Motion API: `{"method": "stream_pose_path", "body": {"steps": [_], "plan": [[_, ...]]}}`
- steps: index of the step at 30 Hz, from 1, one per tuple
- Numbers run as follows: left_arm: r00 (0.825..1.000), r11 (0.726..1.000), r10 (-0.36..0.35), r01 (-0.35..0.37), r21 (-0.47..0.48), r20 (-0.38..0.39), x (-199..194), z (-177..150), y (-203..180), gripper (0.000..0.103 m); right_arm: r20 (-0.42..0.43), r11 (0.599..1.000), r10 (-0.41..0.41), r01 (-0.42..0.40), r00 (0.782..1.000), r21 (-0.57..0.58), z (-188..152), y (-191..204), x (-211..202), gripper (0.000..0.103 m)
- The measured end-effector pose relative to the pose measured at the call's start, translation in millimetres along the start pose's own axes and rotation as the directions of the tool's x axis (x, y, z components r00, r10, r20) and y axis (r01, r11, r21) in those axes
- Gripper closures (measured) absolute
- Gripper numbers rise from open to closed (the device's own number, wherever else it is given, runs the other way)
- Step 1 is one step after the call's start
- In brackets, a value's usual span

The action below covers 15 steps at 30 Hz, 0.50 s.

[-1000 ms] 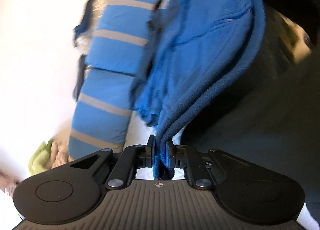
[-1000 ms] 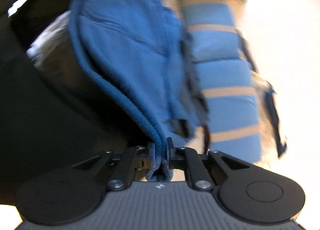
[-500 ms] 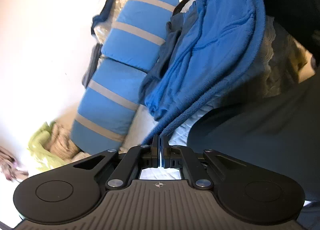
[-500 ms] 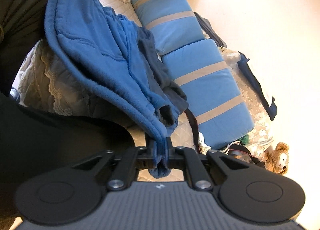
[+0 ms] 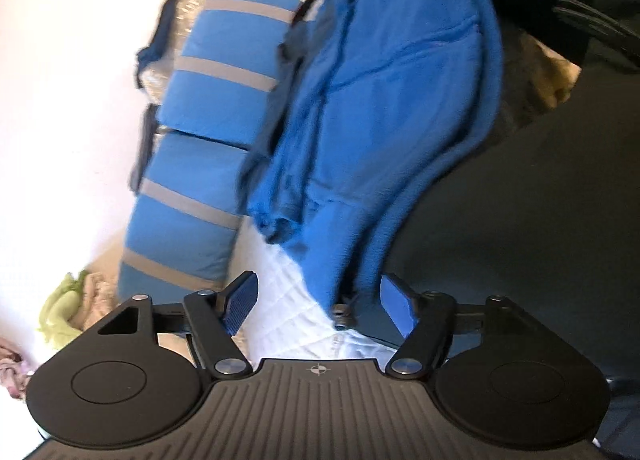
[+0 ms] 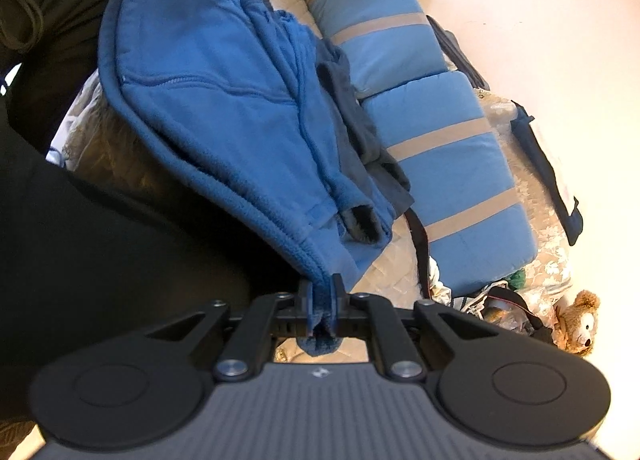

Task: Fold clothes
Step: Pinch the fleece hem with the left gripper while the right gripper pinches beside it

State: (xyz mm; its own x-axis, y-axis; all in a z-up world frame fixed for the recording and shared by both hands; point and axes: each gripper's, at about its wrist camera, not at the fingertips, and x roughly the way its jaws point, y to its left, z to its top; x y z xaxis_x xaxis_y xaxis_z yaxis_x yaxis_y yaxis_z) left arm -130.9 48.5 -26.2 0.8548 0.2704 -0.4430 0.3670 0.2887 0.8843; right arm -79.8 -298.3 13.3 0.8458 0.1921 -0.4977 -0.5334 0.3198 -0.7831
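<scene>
My right gripper is clamped on the blue fleece hem, fleece draped over the bed; left gripper jaws opening, cloth between but loose. I'd re-pinch w/ left at the far corner, keeping the edge taut.

The fleece lies left of the striped cushions, apparently overlapping a darker garment between.

Both views v. bright on 1 side: the pale floor blows out to near white w/ no detail. Opposite side falls into deep shadow, almost black. Left wrist view is smeared w/ motion blur; right wrist view is sharper. Strong fisheye curving at edges, dark corners.
</scene>
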Motion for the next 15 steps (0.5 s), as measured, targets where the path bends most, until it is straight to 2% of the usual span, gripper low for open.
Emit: {"method": "stream_pose_path", "body": {"steps": [2, 5, 11, 12, 13, 14, 15], "plan": [[1.000, 1.000, -0.012, 0.012, 0.027, -0.009, 6, -1, -4, 0.036, -0.002, 1.000, 0.004, -0.004, 1.000, 0.002, -1, 2, 0, 0.095], [1.000, 0.997, 0.012, -0.012, 0.074, -0.005, 17, 2, -8, 0.036, -0.002, 1.000, 0.004, -0.004, 1.000, 0.000, -1, 2, 1, 0.095], [0.999, 0.994, 0.036, -0.036, 0.101, 0.002, 30, 11, -8, 0.037, -0.001, 1.000, -0.002, 0.002, 1.000, 0.005, 1, 2, 3, 0.094], [0.999, 0.994, 0.038, -0.037, 0.107, -0.001, 31, 13, -9, 0.040, -0.001, 1.000, -0.002, 0.002, 1.000, 0.006, 1, 2, 3, 0.094], [0.999, 0.993, 0.036, -0.035, 0.113, -0.003, 32, 14, -10, 0.048, -0.002, 1.000, -0.002, 0.002, 1.000, 0.007, 1, 3, 3, 0.094], [0.999, 0.993, 0.032, -0.031, 0.118, -0.006, 32, 16, -11, 0.061, -0.003, 1.000, -0.002, 0.002, 1.000, 0.007, 1, 3, 3, 0.094], [1.000, 0.992, 0.021, -0.020, 0.122, -0.012, 33, 16, -12, 0.068, -0.004, 1.000, -0.001, 0.001, 1.000, 0.009, 0, 4, 4, 0.094]]}}
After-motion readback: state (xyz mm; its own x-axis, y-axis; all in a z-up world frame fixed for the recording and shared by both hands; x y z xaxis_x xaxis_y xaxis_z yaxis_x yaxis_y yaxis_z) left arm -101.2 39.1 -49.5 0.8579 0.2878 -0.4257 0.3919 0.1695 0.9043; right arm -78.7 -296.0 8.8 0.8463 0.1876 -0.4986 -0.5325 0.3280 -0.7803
